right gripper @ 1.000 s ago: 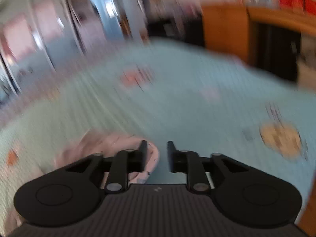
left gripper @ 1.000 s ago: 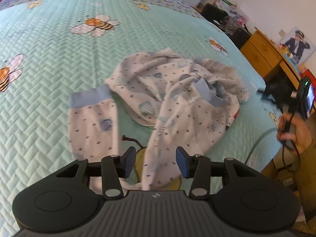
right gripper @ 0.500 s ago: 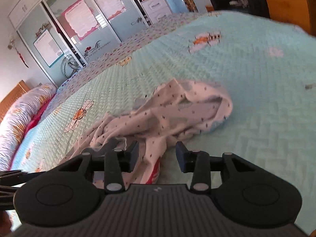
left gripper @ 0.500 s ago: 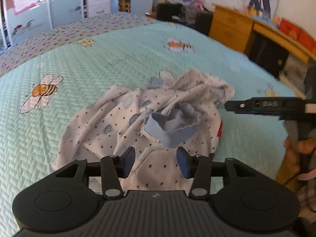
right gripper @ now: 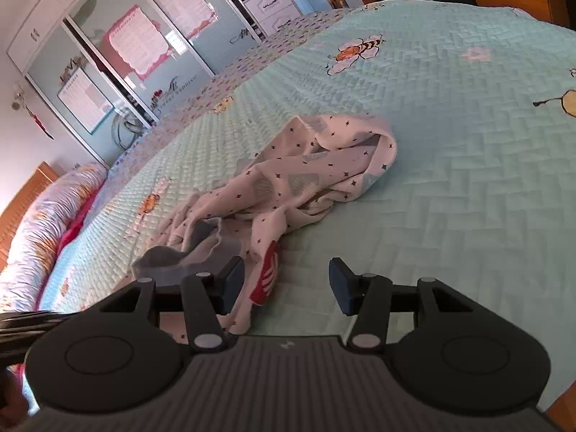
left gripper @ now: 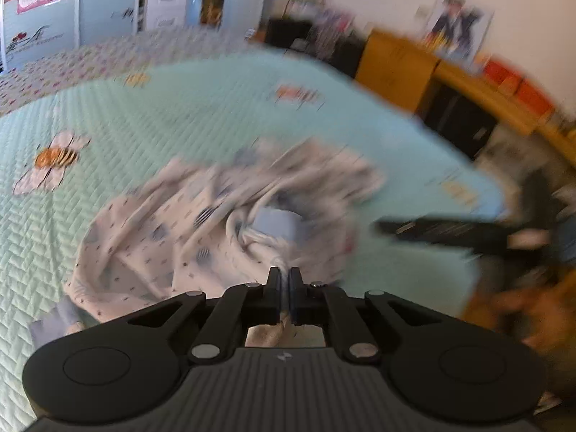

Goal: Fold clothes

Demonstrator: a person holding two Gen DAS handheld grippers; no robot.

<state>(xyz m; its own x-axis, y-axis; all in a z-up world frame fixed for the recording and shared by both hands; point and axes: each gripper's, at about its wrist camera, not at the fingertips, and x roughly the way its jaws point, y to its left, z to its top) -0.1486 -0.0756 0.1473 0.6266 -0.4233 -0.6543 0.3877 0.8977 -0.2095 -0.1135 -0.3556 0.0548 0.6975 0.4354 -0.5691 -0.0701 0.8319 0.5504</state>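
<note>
A small white garment (left gripper: 201, 223) with dark star dots and pale blue cuffs lies crumpled on the mint quilted bedspread (left gripper: 151, 122). My left gripper (left gripper: 284, 280) is shut on a fold of its near edge, cloth pinched between the pads. In the right wrist view the same garment (right gripper: 309, 176) spreads ahead, with a blue-grey cuff (right gripper: 180, 255) and a red print (right gripper: 268, 273) near my right gripper (right gripper: 284, 280). That gripper's jaws are opening; its left finger (right gripper: 230, 277) sits by the cloth and mostly bare bedspread lies between the pads.
The bedspread (right gripper: 468, 165) carries bee and flower prints. A rolled floral duvet (right gripper: 43, 223) lies at the far left. Mirrored wardrobe doors (right gripper: 118, 57) stand behind the bed. A wooden desk (left gripper: 450, 72) runs along the right edge, and a hand (left gripper: 532, 309) holds the other gripper there.
My left gripper closed from open onto the garment's near fold and the cloth bunched toward it. The right gripper's jaws widened and it came lower, closer to the garment.
</note>
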